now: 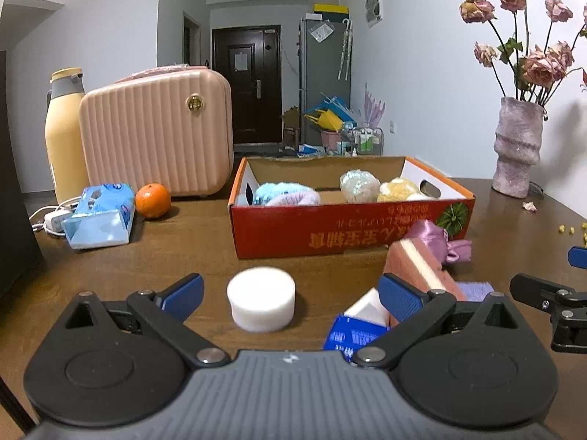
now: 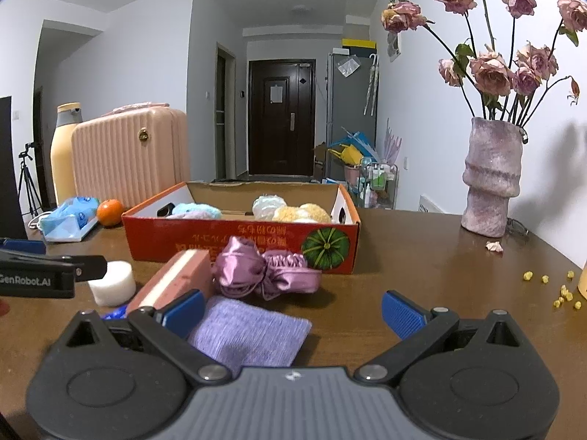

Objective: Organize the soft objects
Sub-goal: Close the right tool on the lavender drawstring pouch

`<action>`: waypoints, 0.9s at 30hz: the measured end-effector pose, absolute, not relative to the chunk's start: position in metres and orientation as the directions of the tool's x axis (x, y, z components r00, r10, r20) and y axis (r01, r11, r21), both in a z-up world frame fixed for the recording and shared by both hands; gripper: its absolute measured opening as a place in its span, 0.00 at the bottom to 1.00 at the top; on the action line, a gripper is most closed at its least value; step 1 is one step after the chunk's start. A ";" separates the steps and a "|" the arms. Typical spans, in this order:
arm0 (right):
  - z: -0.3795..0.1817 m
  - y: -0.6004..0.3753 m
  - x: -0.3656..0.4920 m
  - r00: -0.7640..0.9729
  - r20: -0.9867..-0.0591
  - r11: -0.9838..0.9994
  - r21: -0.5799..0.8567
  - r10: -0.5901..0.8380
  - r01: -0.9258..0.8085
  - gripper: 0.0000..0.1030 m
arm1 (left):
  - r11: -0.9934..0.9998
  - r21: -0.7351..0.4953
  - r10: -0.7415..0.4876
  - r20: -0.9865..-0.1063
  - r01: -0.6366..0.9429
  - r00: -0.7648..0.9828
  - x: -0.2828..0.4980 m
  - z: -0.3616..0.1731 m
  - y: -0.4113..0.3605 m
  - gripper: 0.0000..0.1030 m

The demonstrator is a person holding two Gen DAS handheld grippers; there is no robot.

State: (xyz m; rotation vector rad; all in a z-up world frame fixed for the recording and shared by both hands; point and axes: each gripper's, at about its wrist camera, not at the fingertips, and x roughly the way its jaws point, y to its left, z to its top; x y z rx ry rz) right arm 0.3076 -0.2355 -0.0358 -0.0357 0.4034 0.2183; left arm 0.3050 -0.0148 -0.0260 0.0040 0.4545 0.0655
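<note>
- Left gripper [image 1: 291,295]: fingers wide, white round foam puck [image 1: 261,298] between, untouched.
- Right gripper [image 2: 293,311]: fingers wide over folded lilac cloth [image 2: 249,333].
- Red cardboard box [image 2: 220,242] behind.

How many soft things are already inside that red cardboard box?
4 visible: a fluffy blue item and lilac one at the red cardboard box's left end, a pale wrapped ball and fuzzy yellow item toward the right. More may be hidden.

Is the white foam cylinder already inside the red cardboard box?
No, the white foam cylinder sits on the table in front of the red cardboard box, between the open left gripper fingers.
</note>
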 end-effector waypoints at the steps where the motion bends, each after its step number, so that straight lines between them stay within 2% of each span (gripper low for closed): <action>1: -0.037 -0.235 0.306 0.895 -0.397 0.975 0.008 0.205 -0.220 1.00 | 0.998 0.018 0.062 -0.445 -0.060 0.893 0.303 -0.027 -0.014 1.00; 11: -0.051 -0.219 0.299 0.865 -0.449 0.964 -0.029 0.223 -0.264 1.00 | 0.999 0.010 0.050 -0.491 -0.052 0.870 0.289 -0.036 -0.006 1.00; 22: -0.072 -0.200 0.310 0.807 -0.549 0.950 -0.067 0.219 -0.304 1.00 | 1.000 -0.002 0.020 -0.522 -0.024 0.853 0.292 -0.041 -0.008 1.00; 25: -0.073 -0.201 0.313 0.797 -0.560 0.950 -0.056 0.226 -0.308 0.98 | 1.000 -0.001 0.013 -0.528 -0.016 0.849 0.292 -0.043 -0.010 1.00; 27: -0.074 -0.202 0.315 0.786 -0.575 0.950 -0.043 0.230 -0.309 0.94 | 1.000 0.000 0.010 -0.533 -0.012 0.846 0.293 -0.044 -0.011 1.00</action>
